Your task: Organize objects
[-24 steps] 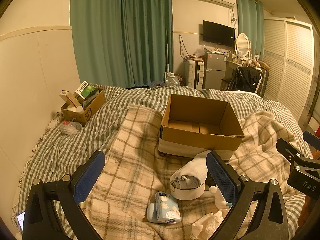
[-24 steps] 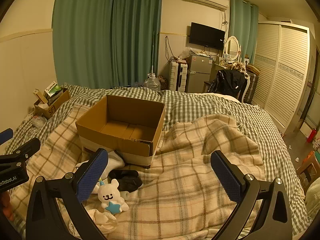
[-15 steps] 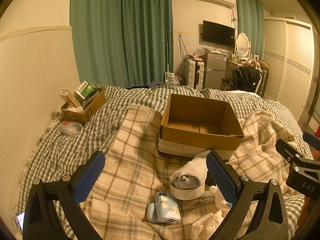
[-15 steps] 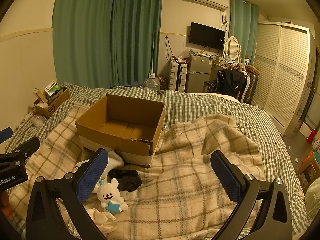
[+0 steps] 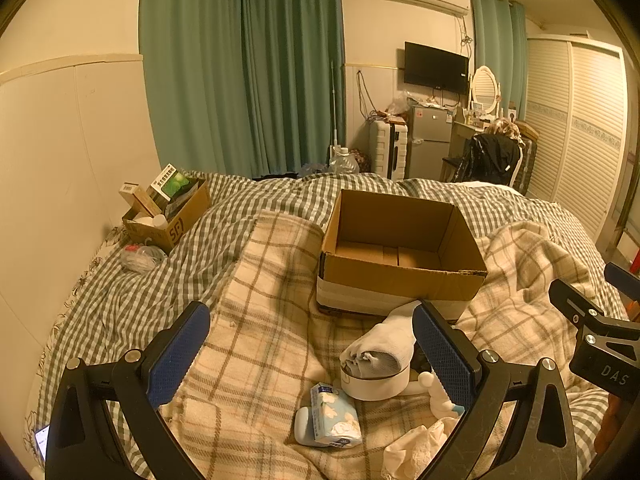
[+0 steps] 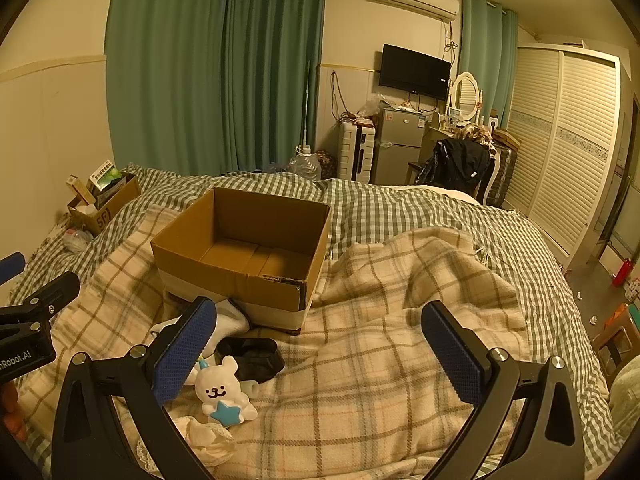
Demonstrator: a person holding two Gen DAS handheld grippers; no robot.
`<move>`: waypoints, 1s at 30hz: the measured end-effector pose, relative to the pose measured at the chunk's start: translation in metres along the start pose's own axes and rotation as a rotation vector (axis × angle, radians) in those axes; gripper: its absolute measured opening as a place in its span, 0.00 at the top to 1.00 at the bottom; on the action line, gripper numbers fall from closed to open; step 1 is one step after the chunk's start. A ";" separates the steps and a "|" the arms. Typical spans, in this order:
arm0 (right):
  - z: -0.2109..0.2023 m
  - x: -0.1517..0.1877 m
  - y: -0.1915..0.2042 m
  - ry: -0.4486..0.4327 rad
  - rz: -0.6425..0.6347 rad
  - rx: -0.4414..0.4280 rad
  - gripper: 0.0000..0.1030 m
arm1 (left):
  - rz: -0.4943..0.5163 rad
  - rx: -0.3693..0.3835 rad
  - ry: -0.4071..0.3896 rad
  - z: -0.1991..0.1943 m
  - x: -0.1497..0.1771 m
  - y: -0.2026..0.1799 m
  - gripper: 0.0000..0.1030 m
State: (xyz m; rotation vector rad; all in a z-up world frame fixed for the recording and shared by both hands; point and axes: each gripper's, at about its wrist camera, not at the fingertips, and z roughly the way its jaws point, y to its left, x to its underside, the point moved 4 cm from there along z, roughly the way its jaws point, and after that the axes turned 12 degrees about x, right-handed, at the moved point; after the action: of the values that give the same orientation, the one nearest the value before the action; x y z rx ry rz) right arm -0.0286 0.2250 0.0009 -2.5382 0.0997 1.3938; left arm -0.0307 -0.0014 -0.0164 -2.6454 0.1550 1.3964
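Note:
An empty open cardboard box (image 5: 400,252) stands on the plaid blanket on the bed; it also shows in the right wrist view (image 6: 248,252). In front of it lie a white sock (image 5: 384,344) on a white round container (image 5: 376,386), a tissue pack (image 5: 334,414), a white bear toy with a blue star (image 6: 222,394), a black item (image 6: 252,356) and a crumpled white cloth (image 6: 200,440). My left gripper (image 5: 312,352) is open and empty above these things. My right gripper (image 6: 320,344) is open and empty over the blanket, to their right.
A small cardboard box (image 5: 168,212) full of packages sits at the bed's far left by the wall, with a plastic bag (image 5: 140,258) beside it. Green curtains, a fridge, a chair and a wardrobe stand beyond the bed.

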 end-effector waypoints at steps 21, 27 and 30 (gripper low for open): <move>-0.018 -0.007 0.009 -0.026 -0.029 -0.066 0.00 | 0.008 0.013 -0.012 -0.012 -0.002 -0.001 0.00; -0.014 0.014 0.024 0.038 -0.088 -0.111 0.00 | -0.004 -0.011 0.093 0.003 0.031 0.011 0.00; -0.006 0.036 0.040 0.097 -0.137 -0.141 0.00 | -0.021 -0.028 0.173 0.016 0.057 0.022 0.00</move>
State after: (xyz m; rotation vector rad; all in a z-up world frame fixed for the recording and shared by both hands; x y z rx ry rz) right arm -0.0116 0.1871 -0.0330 -2.6699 -0.1589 1.2677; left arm -0.0156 -0.0211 -0.0742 -2.7811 0.1273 1.1708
